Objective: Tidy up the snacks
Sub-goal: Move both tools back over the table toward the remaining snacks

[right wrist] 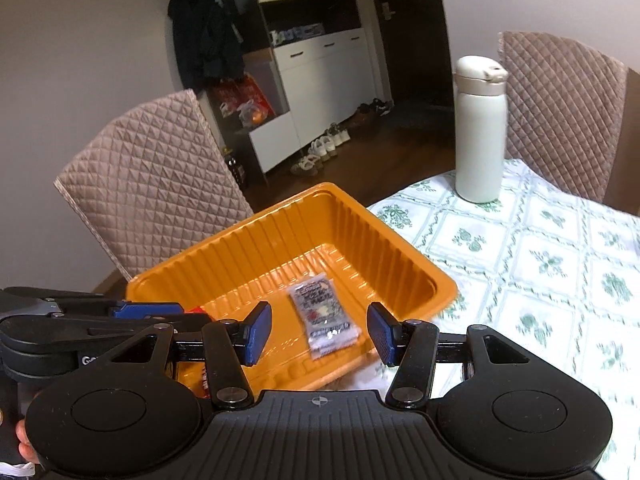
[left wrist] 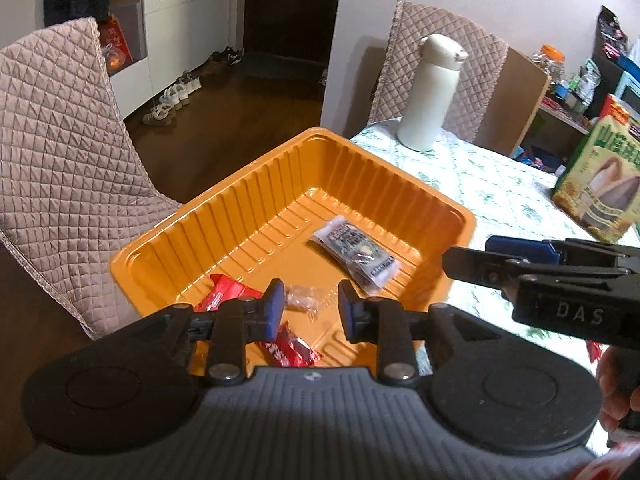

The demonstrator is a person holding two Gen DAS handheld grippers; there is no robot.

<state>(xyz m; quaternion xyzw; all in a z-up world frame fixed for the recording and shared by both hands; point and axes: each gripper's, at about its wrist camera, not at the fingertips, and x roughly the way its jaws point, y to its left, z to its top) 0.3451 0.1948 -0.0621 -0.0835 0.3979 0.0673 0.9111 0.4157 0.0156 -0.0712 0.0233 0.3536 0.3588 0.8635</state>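
An orange ribbed plastic tray [left wrist: 224, 220] [right wrist: 240, 248] sits at the table's corner. In it lie a grey-and-clear snack packet [left wrist: 354, 254] [right wrist: 324, 316], two red wrapped snacks [left wrist: 228, 294] [left wrist: 290, 350] and a small clear-wrapped sweet [left wrist: 304, 298]. My left gripper [left wrist: 311, 312] hovers over the tray's near end, jaws a little apart with nothing between them. My right gripper [right wrist: 319, 332] is open above the tray's near rim, the grey packet lying below the gap. In the left wrist view the right gripper's fingers [left wrist: 476, 264] reach in from the right.
A white flask [left wrist: 430, 96] [right wrist: 478, 132] stands on the green-flowered tablecloth [right wrist: 540, 260] beyond the tray. A green snack box [left wrist: 600, 184] stands at the right. Quilted chairs [left wrist: 60, 152] [right wrist: 560, 112] flank the table; a cluttered shelf [left wrist: 568, 92] is behind.
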